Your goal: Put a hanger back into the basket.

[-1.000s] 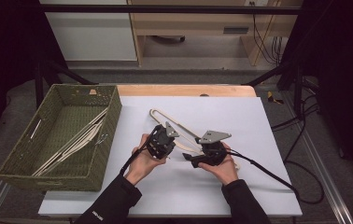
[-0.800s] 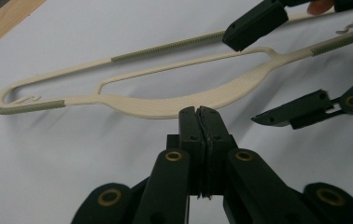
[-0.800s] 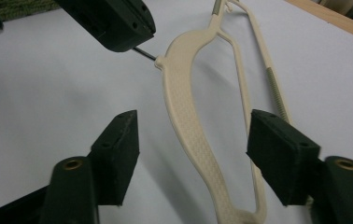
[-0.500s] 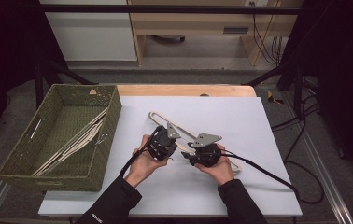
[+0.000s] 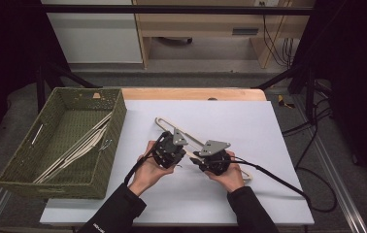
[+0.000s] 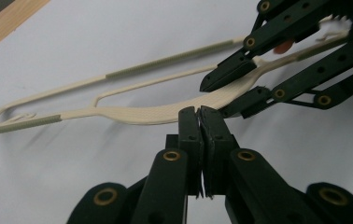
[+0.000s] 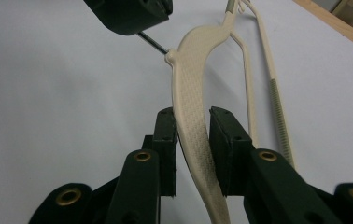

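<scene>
A cream plastic hanger (image 5: 166, 122) lies slantwise on the white table (image 5: 269, 131). My left gripper (image 5: 176, 160) is at its middle, and its jaws (image 6: 200, 112) are shut tight against the hanger's neck (image 6: 142, 114). In the right gripper view a thin metal hook (image 7: 153, 44) runs from that neck into the left gripper (image 7: 139, 31). My right gripper (image 7: 193, 121) has just been closing. Its pads now press both sides of the hanger's broad textured arm (image 7: 191, 93). The left gripper view shows the right gripper (image 6: 230, 91) clamped on that arm too.
A green woven basket (image 5: 108, 145) stands at the table's left with several cream hangers (image 5: 77, 148) inside. The table's wooden far edge (image 5: 191, 93) runs behind. Cables trail from the grippers off the table's right side (image 5: 278, 179).
Both hands have stayed together at the middle of the hanger. The right gripper has tilted slightly toward the left one.
</scene>
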Tool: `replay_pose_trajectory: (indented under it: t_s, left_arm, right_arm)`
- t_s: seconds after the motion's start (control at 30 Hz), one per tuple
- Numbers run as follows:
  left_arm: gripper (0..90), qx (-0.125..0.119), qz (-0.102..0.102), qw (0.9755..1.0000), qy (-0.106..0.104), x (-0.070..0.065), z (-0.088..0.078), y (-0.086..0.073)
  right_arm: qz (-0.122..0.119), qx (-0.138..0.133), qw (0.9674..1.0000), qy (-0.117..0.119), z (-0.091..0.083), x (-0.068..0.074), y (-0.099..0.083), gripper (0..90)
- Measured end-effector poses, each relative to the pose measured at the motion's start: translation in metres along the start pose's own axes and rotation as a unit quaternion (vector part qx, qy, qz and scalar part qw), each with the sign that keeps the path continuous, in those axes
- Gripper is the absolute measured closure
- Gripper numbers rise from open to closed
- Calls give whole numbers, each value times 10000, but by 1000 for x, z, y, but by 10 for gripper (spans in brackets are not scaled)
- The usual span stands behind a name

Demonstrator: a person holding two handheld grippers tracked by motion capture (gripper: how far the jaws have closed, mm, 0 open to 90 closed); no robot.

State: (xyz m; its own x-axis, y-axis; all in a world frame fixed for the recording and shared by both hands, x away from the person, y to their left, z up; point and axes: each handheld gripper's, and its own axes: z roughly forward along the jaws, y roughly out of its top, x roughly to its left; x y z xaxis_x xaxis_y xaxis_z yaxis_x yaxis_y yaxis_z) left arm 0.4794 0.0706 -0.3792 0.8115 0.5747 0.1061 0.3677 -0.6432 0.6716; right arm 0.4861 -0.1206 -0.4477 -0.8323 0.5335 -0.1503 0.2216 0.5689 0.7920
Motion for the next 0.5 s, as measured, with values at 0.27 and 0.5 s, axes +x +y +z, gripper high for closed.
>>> replay_pose_trajectory:
  t_s: [0.27,0.5]
  left_arm:
    - [529,-1016,-215,9943,253,17,-51,-5]
    - [349,-1288,-327,9899,490,32,-79,-34]
  right_arm:
    - [-83,-8,9999,-75,-8,-1,2,752]
    - [-145,-40,9997,-198,-23,-4,6,785]
